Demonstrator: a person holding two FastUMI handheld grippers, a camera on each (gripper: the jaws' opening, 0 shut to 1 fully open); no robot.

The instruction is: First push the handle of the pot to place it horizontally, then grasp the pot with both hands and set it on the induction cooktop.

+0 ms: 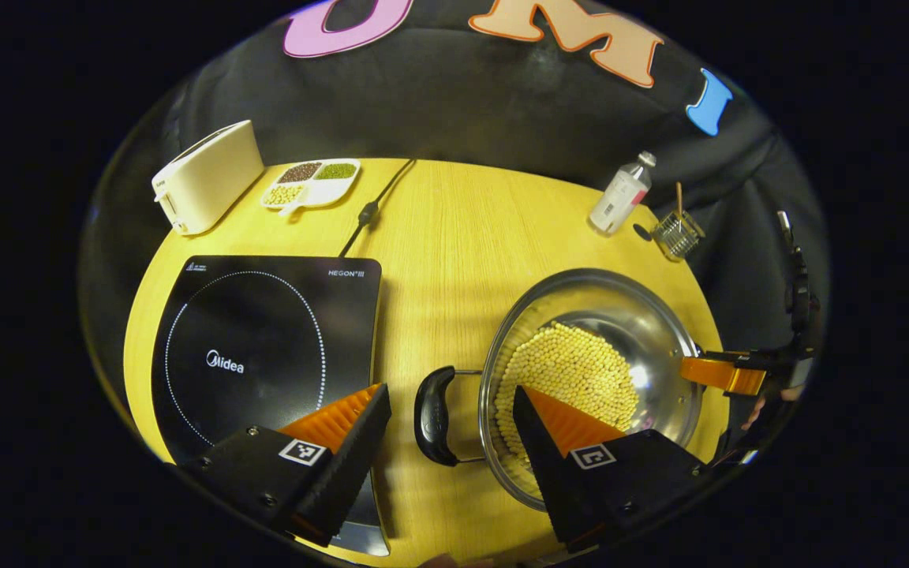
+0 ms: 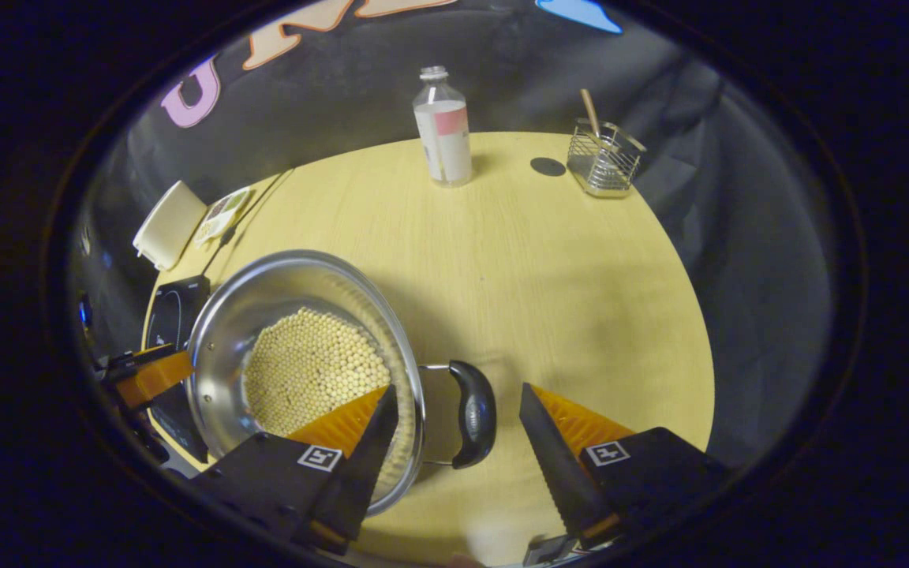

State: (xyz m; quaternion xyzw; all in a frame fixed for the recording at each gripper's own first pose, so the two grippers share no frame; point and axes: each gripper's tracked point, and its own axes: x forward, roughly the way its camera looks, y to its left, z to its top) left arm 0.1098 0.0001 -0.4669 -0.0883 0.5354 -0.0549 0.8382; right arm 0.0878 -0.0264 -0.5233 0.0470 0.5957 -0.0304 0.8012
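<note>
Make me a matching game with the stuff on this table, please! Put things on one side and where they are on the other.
Things:
1. pot
2. toaster
3. bottle
4. wire basket

Places or states:
A. holds a wooden stick
B. full of small yellow beans
C. next to a divided dish of beans
D. stands upright at the table's far edge, beside the basket

Pairs: 1-B, 2-C, 3-D, 4-A

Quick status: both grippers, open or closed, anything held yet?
Left gripper: open, straddling the pot's left handle, holding nothing.
Right gripper: open, straddling the pot's right handle, holding nothing.
</note>
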